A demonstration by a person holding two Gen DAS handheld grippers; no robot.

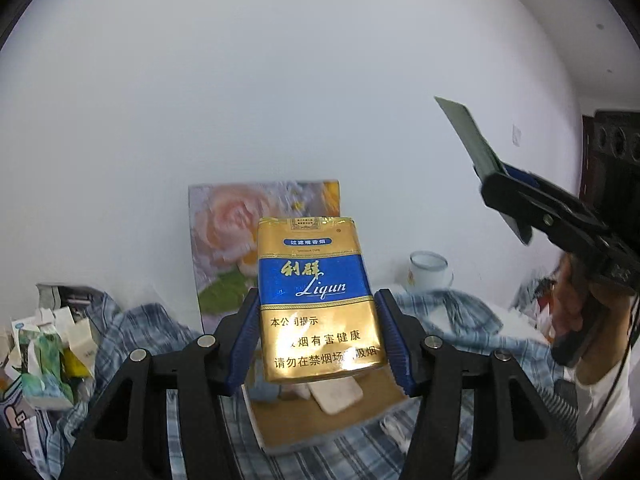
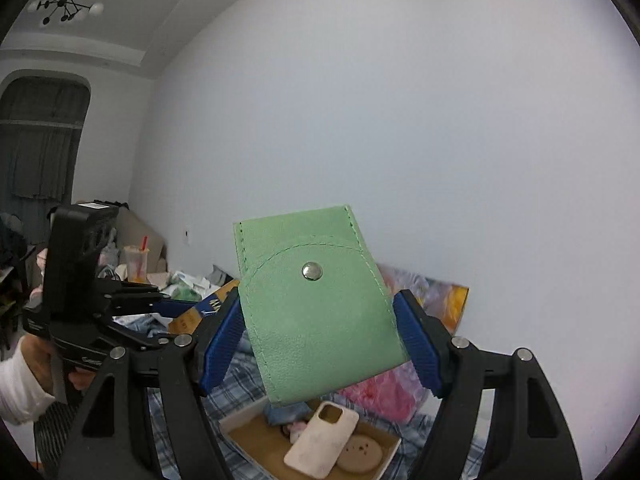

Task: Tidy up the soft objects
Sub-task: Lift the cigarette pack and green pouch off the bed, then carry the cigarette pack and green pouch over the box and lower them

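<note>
A gold and blue soft cigarette pack (image 1: 318,280) stands upright in the air, with my left gripper (image 1: 319,296) shut on its sides. In the right wrist view a light green pouch (image 2: 316,300) with a metal snap is pinched between the blue pads of my right gripper (image 2: 320,296). Seen from the left wrist, the right gripper (image 1: 500,196) is up at the right, and the pouch (image 1: 470,144) shows edge-on. Below both lies an open cardboard box (image 2: 390,442) holding a pale phone case (image 2: 324,440) and a tan oval pad (image 2: 360,454).
A blue plaid cloth (image 1: 140,328) covers the surface. A floral panel (image 1: 232,232) leans on the white wall behind the box. A white mug (image 1: 430,270) stands at the right, and crumpled packets (image 1: 48,360) are heaped at the left. A person's hand (image 1: 576,312) holds the right gripper.
</note>
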